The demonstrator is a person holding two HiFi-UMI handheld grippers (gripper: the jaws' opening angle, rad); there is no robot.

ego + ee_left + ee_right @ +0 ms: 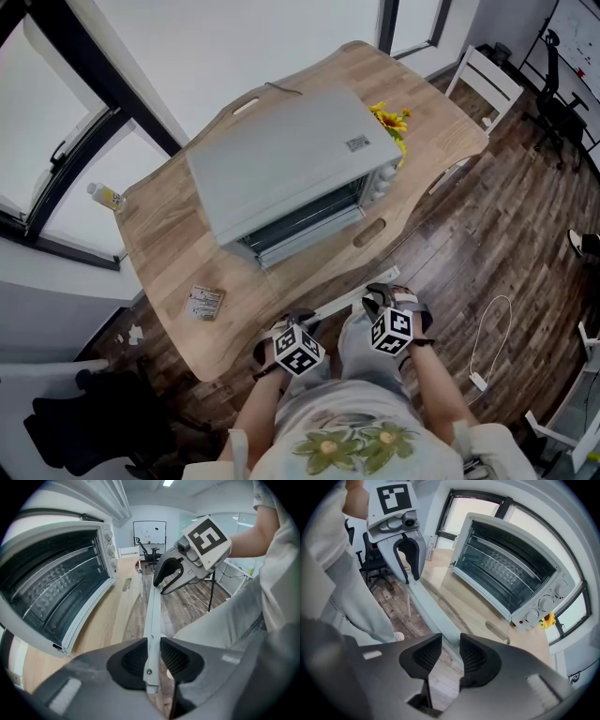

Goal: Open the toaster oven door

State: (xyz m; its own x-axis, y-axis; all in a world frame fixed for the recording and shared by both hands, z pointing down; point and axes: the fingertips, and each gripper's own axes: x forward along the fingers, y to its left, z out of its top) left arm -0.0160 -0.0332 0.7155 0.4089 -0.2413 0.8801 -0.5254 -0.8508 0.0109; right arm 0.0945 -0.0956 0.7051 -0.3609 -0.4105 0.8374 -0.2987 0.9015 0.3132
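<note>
Clamping door handle of opened toaster oven: left gripper closed on one end, right gripper pinching the other end.

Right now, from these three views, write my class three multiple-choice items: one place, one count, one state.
1. Where is the yellow flower? A beside the oven on the table; B on the floor; C on a chair.
2. How many knobs has the oven? A two; B three; C five.
3. What is the left gripper doing? A hanging empty; B clamping the door handle; C turning a knob.
Answers: A, it stands at the oven's knob end; B, three in a row; B, the handle sits pinched between its jaws.
</note>
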